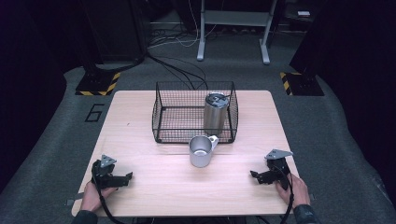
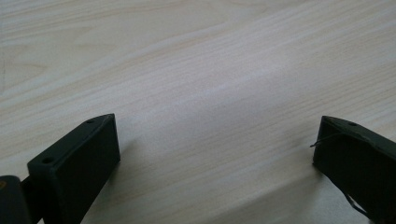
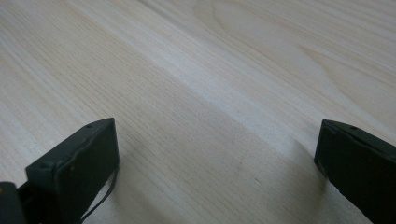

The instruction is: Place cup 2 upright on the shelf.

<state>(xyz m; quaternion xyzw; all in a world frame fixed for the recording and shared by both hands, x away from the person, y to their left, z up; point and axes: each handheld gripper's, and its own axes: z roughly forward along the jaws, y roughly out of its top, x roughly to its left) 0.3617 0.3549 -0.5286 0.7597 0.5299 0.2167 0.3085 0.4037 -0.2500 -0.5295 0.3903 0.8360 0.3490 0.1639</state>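
Mug (image 1: 201,151) beside basket (image 1: 161,112) | tumbler (image 1: 215,113) half-veiled by mesh

From my station the table (image 1: 140,112) reads as pale wood or a wood-look laminate, with fine straight grain and a soft matt sheen. The mug (image 1: 201,151) looks like brushed metal, dull silver outside and brighter inside. The tumbler (image 1: 215,114) is also metal, satin-finished, with a glossier lid that I think is plastic, though it is too small to be sure. The basket (image 1: 161,100) is thin black wire mesh. My left gripper (image 2: 215,154) and right gripper (image 3: 215,154) have matt black, plastic-looking jaws. The floor (image 1: 56,140) seems grey, rough carpet.
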